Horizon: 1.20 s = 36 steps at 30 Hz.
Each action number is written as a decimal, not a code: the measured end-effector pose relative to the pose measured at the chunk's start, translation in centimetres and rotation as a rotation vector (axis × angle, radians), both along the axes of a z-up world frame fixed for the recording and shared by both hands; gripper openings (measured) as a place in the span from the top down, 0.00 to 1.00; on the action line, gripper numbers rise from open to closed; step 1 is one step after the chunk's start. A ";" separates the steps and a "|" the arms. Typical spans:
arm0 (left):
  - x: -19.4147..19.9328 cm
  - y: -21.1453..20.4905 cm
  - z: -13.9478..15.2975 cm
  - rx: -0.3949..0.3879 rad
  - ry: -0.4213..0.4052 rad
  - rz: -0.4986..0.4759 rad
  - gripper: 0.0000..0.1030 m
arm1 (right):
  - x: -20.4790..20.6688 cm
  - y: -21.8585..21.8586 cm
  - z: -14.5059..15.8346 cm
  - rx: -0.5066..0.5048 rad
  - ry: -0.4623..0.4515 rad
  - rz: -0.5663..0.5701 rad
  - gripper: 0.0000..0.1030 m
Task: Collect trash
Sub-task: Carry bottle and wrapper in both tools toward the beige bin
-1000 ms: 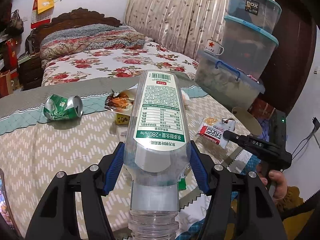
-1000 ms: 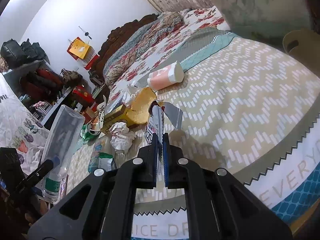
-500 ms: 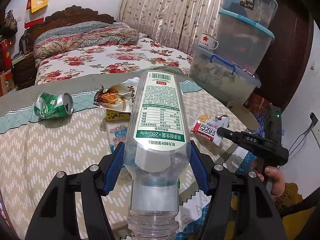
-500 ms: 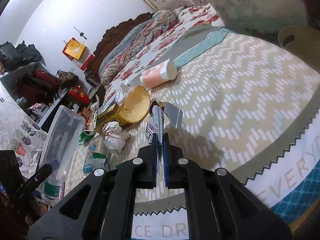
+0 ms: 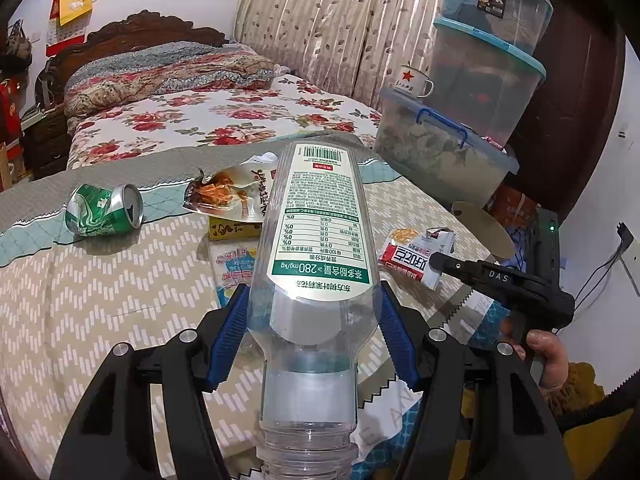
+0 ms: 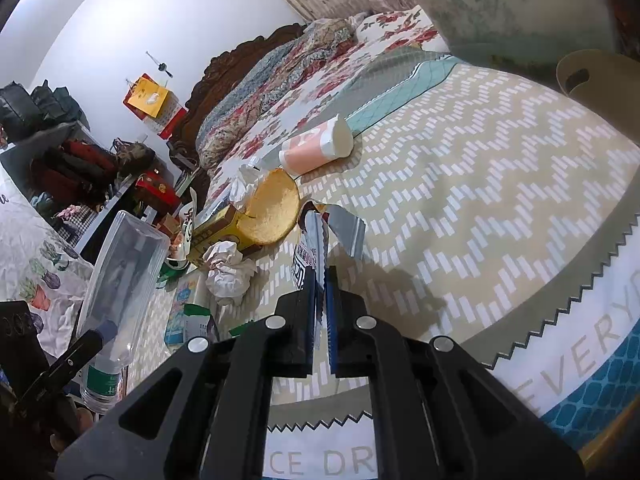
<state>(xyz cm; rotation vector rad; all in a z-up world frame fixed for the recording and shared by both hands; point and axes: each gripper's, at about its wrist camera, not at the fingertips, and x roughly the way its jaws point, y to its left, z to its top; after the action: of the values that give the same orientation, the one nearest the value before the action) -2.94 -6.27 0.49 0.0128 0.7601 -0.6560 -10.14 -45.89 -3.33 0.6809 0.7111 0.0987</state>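
Bottle point(image 5: 316, 264) — between left gripper point(image 5: 312, 332) pads

The left wrist camera sits just behind its fingers point(image 5: 228, 332), looking down and across the bench point(image 5: 80, 300) toward the bed point(image 5: 200, 120) and curtain point(image 5: 332, 28). The right wrist camera, rolled sideways, looks from the bench's near edge point(image 6: 520, 220) toward the same bed point(image 6: 320, 80). Both views share the bench top, the bottle point(image 5: 316, 240) point(image 6: 120, 272) and the wrapper point(image 5: 416, 258) point(image 6: 312, 248).
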 end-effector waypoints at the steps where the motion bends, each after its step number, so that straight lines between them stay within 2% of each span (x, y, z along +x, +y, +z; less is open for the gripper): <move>1: 0.0 0.0 0.0 0.000 0.000 0.000 0.42 | 0.0 0.0 0.0 0.001 -0.001 -0.001 0.93; 36: 0.3 -0.6 -0.1 0.015 0.005 -0.013 0.42 | 0.2 -0.8 -0.4 0.006 -0.007 -0.012 0.93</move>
<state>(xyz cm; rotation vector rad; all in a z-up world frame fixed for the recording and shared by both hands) -2.61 -6.89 0.37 0.0298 0.7701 -0.6630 -9.98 -46.71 -3.74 0.6902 0.7006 0.0923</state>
